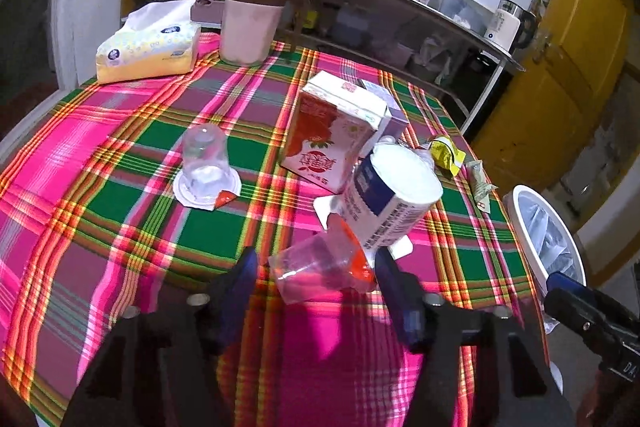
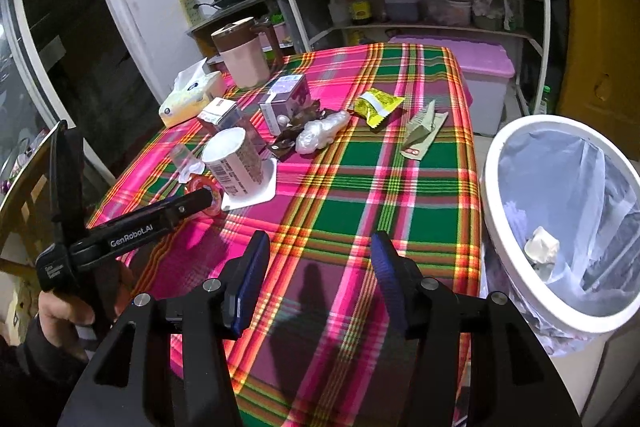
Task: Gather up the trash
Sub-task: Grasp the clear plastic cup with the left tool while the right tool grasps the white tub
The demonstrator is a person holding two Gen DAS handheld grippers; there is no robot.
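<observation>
One small scrap lies in the white round bin (image 2: 516, 163) with its thin plastic bag, so most trash is left. The right gripper (image 2: 318, 263) is spread wide and holds nothing, near the bin. The left gripper (image 1: 316, 277) is spread around a clear soft cup (image 1: 316, 269) on its side. Farther from the bin wait a paper tub (image 1: 394, 193), a red carton (image 1: 334, 133) and a crinkly yellow wrapper (image 2: 378, 105).

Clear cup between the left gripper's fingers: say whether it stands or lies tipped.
Tipped. The clear cup lies on its side on the tablecloth, with its open mouth toward the camera, between the open fingers of the left gripper.
</observation>
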